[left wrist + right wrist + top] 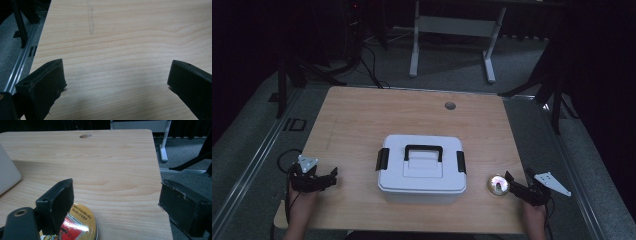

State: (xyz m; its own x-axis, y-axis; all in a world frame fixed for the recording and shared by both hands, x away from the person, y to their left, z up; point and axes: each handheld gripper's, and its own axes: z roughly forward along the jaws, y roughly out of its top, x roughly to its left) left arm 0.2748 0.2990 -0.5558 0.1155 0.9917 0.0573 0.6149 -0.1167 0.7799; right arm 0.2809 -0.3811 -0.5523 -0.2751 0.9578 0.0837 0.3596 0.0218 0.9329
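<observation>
Pale wooden counter (362,120) holds a white plastic box (421,170) with a black handle in the middle. Right tongs (513,184) are wide apart just beside a round shiny gold tin (497,185). Left tongs (330,178) are wide apart over bare wood.

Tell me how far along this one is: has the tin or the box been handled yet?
Nothing looks done: the white box sits closed, latches down. The round tin lies beside it, just under the open right gripper, not gripped. The left gripper hovers open over bare table. Everything remains.
</observation>
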